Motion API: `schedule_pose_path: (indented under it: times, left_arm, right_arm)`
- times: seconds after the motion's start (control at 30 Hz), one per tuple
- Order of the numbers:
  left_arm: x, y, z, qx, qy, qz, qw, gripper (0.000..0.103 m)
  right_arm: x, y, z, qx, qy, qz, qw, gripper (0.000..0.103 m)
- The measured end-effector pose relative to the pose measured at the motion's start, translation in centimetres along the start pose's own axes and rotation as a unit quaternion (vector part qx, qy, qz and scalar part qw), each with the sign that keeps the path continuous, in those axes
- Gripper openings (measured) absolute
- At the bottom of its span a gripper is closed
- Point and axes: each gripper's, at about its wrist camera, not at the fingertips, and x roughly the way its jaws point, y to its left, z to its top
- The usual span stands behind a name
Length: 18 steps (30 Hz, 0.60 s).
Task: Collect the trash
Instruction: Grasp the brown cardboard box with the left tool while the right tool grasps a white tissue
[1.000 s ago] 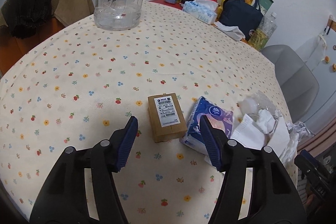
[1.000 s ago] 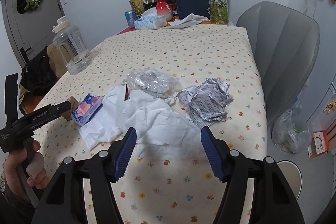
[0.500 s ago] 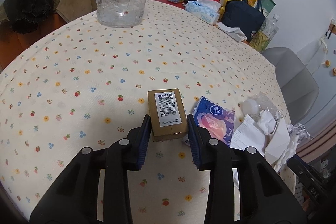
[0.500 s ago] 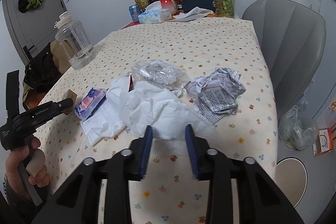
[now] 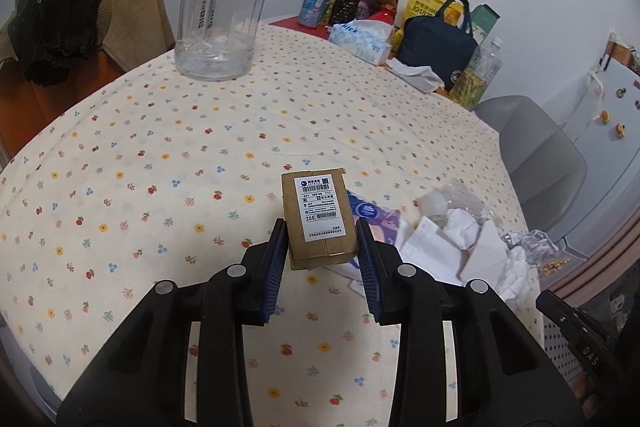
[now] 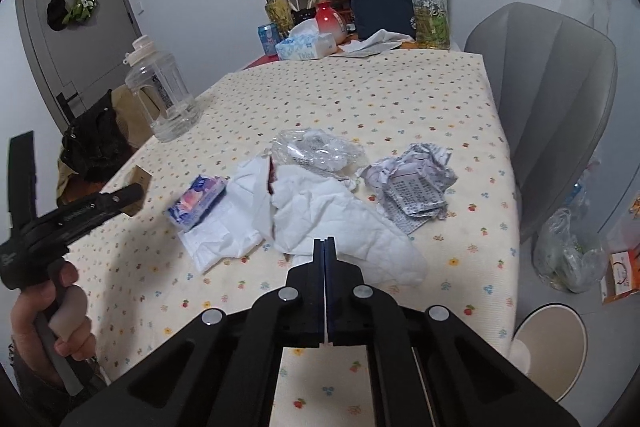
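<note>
The left gripper (image 5: 322, 241) clamps the small cardboard box (image 5: 318, 217) lengthwise, raised off the table (image 5: 160, 147), while the right gripper (image 6: 324, 247), jaws pinched tight on the white tissue (image 6: 340, 223), sits nearest the remaining trash just beyond

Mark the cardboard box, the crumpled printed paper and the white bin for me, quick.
cardboard box (image 5: 318, 217): left wrist view, on its white shipping label.
crumpled printed paper (image 6: 416, 183): right wrist view, on the middle of the wad.
white bin (image 6: 550, 343): right wrist view, inside its round opening, on the floor beside the table.
</note>
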Motion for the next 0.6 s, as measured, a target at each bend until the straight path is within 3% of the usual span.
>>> schedule_pose_path:
  times: [0.03,0.07,0.1,0.13,0.17,0.2,0.27,0.33,0.4,0.47,0.6]
  left_arm:
    - [-0.2,-0.2,0.0,0.002,-0.001,-0.001,1.0000,0.034]
    - [-0.4,-0.4,0.0,0.005,-0.003,-0.002,1.0000,0.034]
    - [-0.6,-0.4,-0.1,0.006,-0.004,-0.002,1.0000,0.034]
    - [-0.8,-0.4,-0.1,0.007,-0.005,-0.001,1.0000,0.034]
    - [-0.8,-0.4,-0.2,0.007,-0.006,0.000,1.0000,0.034]
    - [-1.0,-0.2,-0.2,0.006,-0.006,0.002,1.0000,0.034]
    - [-1.3,0.2,-0.3,0.003,-0.007,0.006,1.0000,0.035]
    - [-1.6,0.8,-0.4,-0.001,-0.008,0.012,0.9999,0.035]
    - [-1.8,1.4,-0.4,-0.005,-0.010,0.017,0.9998,0.034]
    - [-1.8,1.9,-0.3,-0.008,-0.010,0.021,0.9997,0.034]
    - [-1.8,2.4,-0.4,-0.014,-0.010,0.022,0.9996,0.034]
  right_arm:
    - [0.1,-0.2,0.0,0.004,0.004,-0.003,1.000,0.006]
    - [0.3,-0.4,0.1,0.007,0.009,-0.002,1.000,0.019]
    - [0.6,-0.6,0.1,0.013,0.013,-0.002,1.000,0.039]
    - [0.7,-0.6,0.1,0.014,0.008,-0.007,1.000,0.077]
    - [0.4,-0.5,0.0,0.008,-0.013,-0.020,1.000,0.078]
    - [0.6,-0.4,0.0,0.000,-0.020,-0.027,0.999,0.073]
    - [1.7,-0.3,0.2,-0.004,-0.001,-0.026,1.000,0.053]
    - [2.9,-0.7,0.3,0.005,0.011,-0.029,1.000,0.051]
    - [4.0,-0.8,0.4,0.002,0.018,-0.041,0.999,0.039]
    - [5.0,-1.0,0.4,0.011,0.033,-0.031,0.999,0.016]
    - [4.3,-0.6,0.2,0.009,0.023,-0.024,0.999,0.008]
